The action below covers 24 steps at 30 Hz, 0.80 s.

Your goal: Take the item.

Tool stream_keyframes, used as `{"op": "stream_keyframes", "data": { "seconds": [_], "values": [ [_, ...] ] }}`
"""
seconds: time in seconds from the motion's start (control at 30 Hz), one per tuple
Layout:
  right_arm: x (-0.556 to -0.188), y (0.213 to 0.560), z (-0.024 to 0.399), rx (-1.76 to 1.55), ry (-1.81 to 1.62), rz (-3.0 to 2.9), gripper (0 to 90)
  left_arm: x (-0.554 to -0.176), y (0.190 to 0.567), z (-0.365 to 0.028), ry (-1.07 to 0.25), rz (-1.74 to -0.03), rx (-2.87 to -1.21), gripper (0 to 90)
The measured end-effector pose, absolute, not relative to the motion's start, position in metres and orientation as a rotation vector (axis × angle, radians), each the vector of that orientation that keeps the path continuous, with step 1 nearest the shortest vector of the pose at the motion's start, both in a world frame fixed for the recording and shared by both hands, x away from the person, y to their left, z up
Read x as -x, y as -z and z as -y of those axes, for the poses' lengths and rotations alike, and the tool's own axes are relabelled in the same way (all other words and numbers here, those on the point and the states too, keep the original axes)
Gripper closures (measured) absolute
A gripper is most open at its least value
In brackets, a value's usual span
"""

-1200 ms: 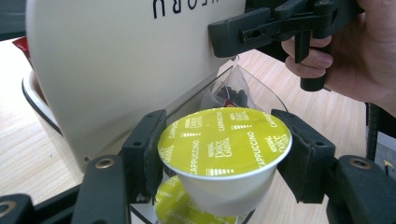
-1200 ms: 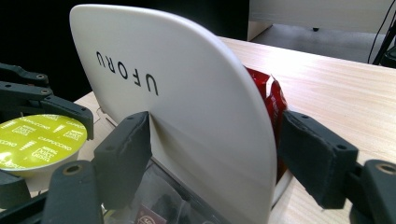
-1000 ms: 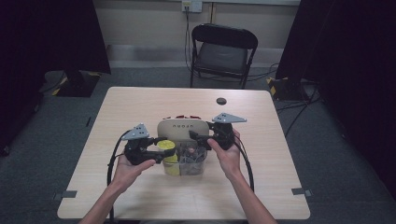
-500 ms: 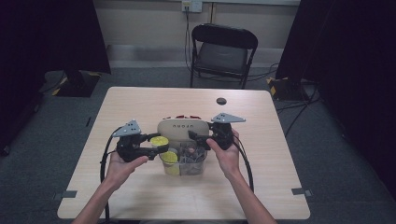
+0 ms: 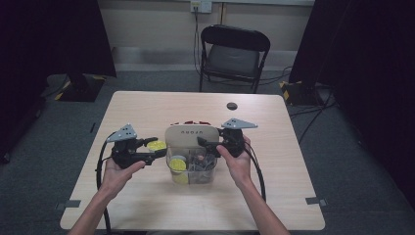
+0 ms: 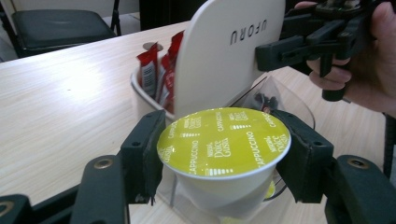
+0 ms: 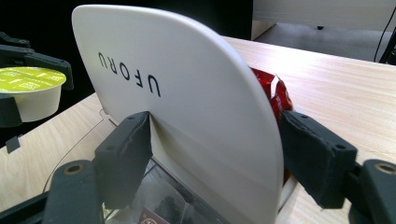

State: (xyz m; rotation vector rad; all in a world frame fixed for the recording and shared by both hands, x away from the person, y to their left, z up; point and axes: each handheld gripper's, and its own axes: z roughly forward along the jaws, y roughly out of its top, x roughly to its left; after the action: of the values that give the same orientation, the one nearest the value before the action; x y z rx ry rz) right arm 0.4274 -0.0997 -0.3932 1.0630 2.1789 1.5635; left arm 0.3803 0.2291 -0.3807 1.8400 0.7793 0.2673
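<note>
over the table (image 5: 147, 196), left hand-held gripper (image 5: 157, 150) carried its clamped yellow capsule (image 5: 156, 145) leftward from the box (image 5: 192, 164); right hand-held gripper (image 5: 204, 142) grips lid (image 5: 191, 134)

Crowded middle, open edges

The clear container (image 5: 192, 166) and its raised white lid (image 5: 191, 135) are standing mid-table (image 5: 147, 205), blocking the straight way between the left gripper (image 5: 159, 151) and the right gripper (image 5: 199, 142). Bare wood is lying open to the left, right and near side; toward the far edge, a small dark disc (image 5: 232, 105) is sitting alone, well apart.
</note>
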Motion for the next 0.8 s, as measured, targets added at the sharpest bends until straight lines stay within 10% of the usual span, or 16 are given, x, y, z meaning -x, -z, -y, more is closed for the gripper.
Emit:
{"op": "stream_keyframes", "data": {
  "seconds": [0.8],
  "values": [
    [-0.428, 0.394, 0.099, -1.053, -1.561, -2.186, 25.6, -0.380, 0.387, -0.280, -0.383, -0.912, -1.840, 38.7]
  ]
}}
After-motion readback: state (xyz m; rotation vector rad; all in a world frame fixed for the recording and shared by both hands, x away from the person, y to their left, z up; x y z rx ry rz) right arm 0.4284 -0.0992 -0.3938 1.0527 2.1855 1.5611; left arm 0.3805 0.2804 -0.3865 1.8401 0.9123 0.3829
